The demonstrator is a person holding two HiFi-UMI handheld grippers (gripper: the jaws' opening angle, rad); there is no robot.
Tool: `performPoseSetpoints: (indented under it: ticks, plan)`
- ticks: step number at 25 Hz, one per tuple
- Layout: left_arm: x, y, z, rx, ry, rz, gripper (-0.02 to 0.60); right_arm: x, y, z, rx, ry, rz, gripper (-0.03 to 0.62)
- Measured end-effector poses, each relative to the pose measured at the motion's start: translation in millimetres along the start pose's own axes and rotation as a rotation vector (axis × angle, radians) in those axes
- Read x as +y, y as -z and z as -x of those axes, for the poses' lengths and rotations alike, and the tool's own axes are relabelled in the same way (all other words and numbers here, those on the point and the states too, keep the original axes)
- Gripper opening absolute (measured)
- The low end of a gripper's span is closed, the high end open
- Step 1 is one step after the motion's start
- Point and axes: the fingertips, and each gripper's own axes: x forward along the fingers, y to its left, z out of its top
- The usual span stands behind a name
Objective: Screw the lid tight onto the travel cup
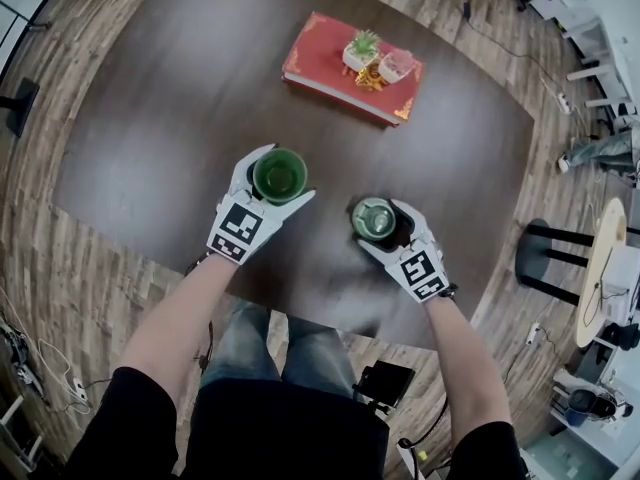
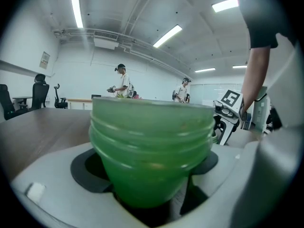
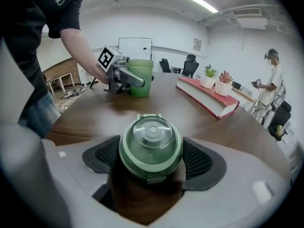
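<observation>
Dark wooden table (image 1: 150,118), clear of red book (image 1: 330,63): left gripper (image 1: 276,179) clamps green travel cup (image 1: 279,173); right gripper (image 1: 381,224) clamps lid (image 1: 373,217).

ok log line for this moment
left gripper: shut on green cup | right gripper: shut on lid | lid: apart from green cup, not yet screwed on

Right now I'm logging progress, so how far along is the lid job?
Done: both parts look grasped. The left tool is closed on the open cup, which stands upright on the table; the right tool is closed on the lid, apart from the cup. In hand: just these grips. Left: bring the lid over the cup's mouth, seat it and screw it tight.
</observation>
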Motion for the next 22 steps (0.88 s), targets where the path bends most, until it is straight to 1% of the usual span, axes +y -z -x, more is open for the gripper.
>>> performPoseSetpoints:
  ticks: [3, 8, 13, 17, 20, 22]
  plan:
    - [1, 2, -2, -0.002, 0.002, -0.002, 0.413, -1, 0, -4, -0.03, 0.02, -0.017, 0.422]
    - [-5, 3, -1, -0.002, 0.037, -0.014, 0.42, 0, -3, -5, -0.041, 0.028, -0.035, 0.42]
    - [-9, -4, 1, -0.022, 0.053, -0.033, 0.422, -11, -8, 1, -0.084, 0.064, -0.113, 0.417]
    - [-16, -10, 3, -0.013, 0.074, -0.068, 0.422, -20, -12, 14, -0.09, 0.084, -0.119, 0.416]
    - [-23, -16, 7, -0.01, 0.078, -0.065, 0.423, -25, -11, 20, -0.109, 0.092, -0.161, 0.414]
    - [-28, -22, 12, -0.013, 0.081, -0.071, 0.423, -28, -18, 25, -0.131, 0.117, -0.182, 0.413]
